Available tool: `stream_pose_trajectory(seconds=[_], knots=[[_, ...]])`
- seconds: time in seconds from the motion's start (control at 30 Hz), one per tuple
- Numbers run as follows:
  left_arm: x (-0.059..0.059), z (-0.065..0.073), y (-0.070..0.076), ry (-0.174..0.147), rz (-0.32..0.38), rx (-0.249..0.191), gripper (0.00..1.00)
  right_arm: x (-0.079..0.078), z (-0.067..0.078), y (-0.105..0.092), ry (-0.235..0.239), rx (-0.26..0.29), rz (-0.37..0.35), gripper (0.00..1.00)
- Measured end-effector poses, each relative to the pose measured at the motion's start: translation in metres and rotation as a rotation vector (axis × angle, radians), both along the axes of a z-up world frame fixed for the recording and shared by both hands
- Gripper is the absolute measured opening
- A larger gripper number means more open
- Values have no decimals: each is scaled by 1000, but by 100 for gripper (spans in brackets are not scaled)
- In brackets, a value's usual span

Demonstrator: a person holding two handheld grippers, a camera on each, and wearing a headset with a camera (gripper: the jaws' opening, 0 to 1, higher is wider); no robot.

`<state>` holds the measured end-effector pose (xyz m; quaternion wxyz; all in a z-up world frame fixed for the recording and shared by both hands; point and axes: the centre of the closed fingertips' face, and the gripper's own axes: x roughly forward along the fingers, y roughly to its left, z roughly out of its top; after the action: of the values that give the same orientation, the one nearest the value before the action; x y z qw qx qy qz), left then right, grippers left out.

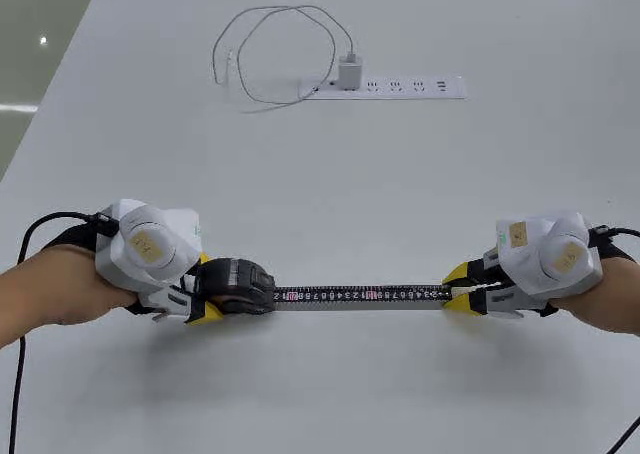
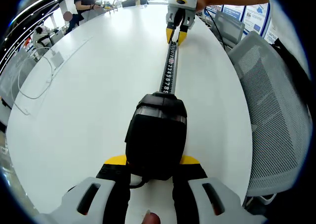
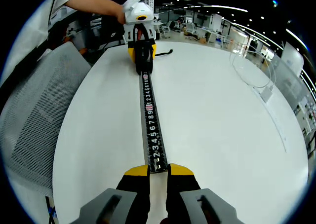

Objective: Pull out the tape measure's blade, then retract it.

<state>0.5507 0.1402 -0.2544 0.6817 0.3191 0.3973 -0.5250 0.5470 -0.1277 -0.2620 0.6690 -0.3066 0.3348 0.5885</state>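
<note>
Left jaws clamping case (image 1: 235, 285), right pinching blade (image 1: 360, 294)

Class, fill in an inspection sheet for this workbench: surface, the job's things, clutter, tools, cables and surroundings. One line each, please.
Surface: plain white table.
Job's things: black tape measure case lies on the table; its blade is pulled out flat towards the right tool.
Clutter: white power strip with a charger plugged in, on the far side.
Tools: left tool shut on the tape measure case; right tool shut on the blade's end.
Cables: looped white cable from the charger; black cable trailing by the left arm.
Surroundings: grey mesh chair beside the table; open office beyond.
</note>
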Motion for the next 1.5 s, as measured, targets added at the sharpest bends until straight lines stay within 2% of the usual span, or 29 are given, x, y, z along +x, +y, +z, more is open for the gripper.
stream_pose_trajectory(seconds=[0.47, 0.8, 1.17, 1.33, 1.5], knots=[[1, -1, 1, -2, 0, 4, 28, 1, -1, -17, 5, -28, -10, 7], [1, -1, 1, -3, 0, 11, 28, 0, 0, -23, 11, -43, -13, 7], [1, 0, -1, -16, 4, 8, 28, -1, 0, -21, 31, -46, -30, 8], [2, 1, -2, -10, 18, -10, 28, -1, 0, -21, 43, -44, -41, 9], [2, 1, -2, -13, 23, -9, 29, -1, 0, -21, 43, -54, -36, 9]])
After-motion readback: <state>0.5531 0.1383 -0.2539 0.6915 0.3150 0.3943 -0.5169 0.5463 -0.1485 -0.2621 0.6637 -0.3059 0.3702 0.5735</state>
